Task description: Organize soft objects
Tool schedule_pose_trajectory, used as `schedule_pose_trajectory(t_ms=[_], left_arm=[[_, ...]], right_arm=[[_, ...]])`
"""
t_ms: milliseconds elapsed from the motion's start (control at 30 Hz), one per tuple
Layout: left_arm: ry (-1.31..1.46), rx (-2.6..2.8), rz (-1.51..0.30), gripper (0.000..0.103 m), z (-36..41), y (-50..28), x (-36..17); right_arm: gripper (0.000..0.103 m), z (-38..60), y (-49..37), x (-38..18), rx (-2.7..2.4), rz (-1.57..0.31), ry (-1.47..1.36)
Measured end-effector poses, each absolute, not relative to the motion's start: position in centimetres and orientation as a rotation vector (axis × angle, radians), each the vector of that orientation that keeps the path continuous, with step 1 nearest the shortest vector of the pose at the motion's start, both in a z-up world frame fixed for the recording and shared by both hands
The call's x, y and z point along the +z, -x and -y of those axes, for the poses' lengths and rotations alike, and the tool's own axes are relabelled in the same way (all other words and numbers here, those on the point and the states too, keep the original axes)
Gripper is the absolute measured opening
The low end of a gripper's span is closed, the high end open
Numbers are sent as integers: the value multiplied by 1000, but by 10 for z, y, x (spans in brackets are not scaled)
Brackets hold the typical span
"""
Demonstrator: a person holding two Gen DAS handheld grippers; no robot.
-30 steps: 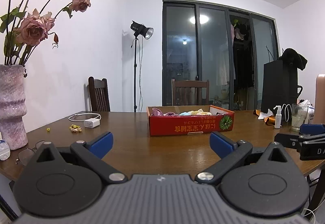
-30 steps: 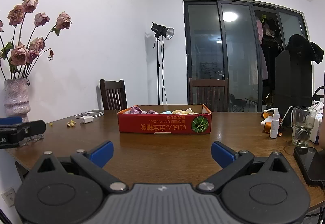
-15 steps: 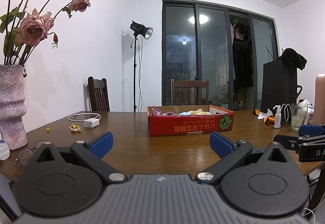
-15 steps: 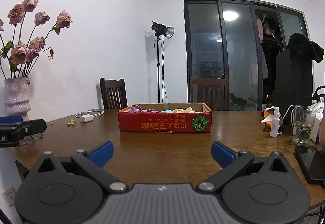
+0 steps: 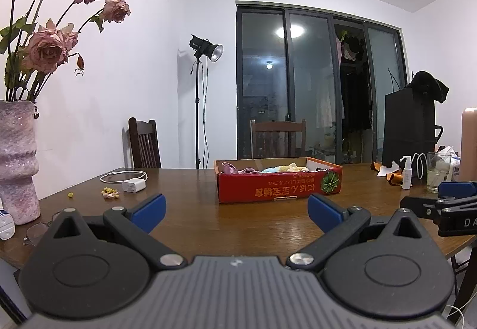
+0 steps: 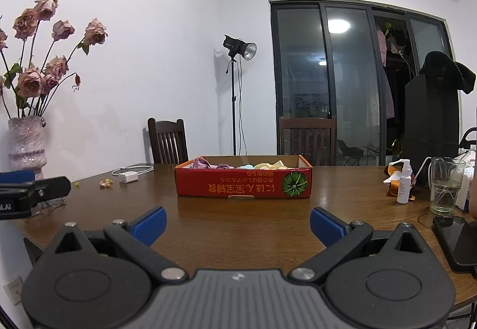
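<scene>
While you hold both tools level at the near edge of the counter (image 5: 238,227), neither has anything in it: the left tool (image 5: 237,208) is spread wide over bare wood, and the right tool (image 6: 238,223) is just as wide and likewise empty. That reads as a ready stance, jaws pre-opened so either side can go forward and pinch cloth without a pause.

Going left to right in the left view: the vase (image 5: 18,162) of dried roses stands at the counter's left end, with glasses (image 5: 37,232) near its foot. Next come some crumbs (image 5: 110,192) and a charger (image 5: 133,185) with its coiled cable. Mid-counter, well apart from both tools, sits the box (image 5: 278,187), red, shallow, open-topped, turned so its print faces you upside down. Right of it are a spray bottle (image 5: 406,172) and a glass (image 5: 437,171).

Your soft things (image 6: 238,165) lie inside the box, only their tops clearing the rim: pinkish-purple at the left, pale blue in the middle, yellow at the right. They look like crumpled fabric pieces, though from this low angle you can't tell how many there are.
</scene>
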State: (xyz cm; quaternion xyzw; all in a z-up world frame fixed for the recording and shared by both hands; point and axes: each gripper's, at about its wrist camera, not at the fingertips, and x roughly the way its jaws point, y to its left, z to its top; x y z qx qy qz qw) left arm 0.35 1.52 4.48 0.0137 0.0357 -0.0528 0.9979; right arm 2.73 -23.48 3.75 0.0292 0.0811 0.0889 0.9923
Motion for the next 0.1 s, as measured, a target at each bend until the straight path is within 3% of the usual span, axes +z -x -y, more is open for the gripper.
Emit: schedule_pose_trajectory(t_ms=[100], left_arm=[[-22,-103,-69,103,-15,-2,44]], right_arm=[[103,235,-27,37,179,-163,-60]])
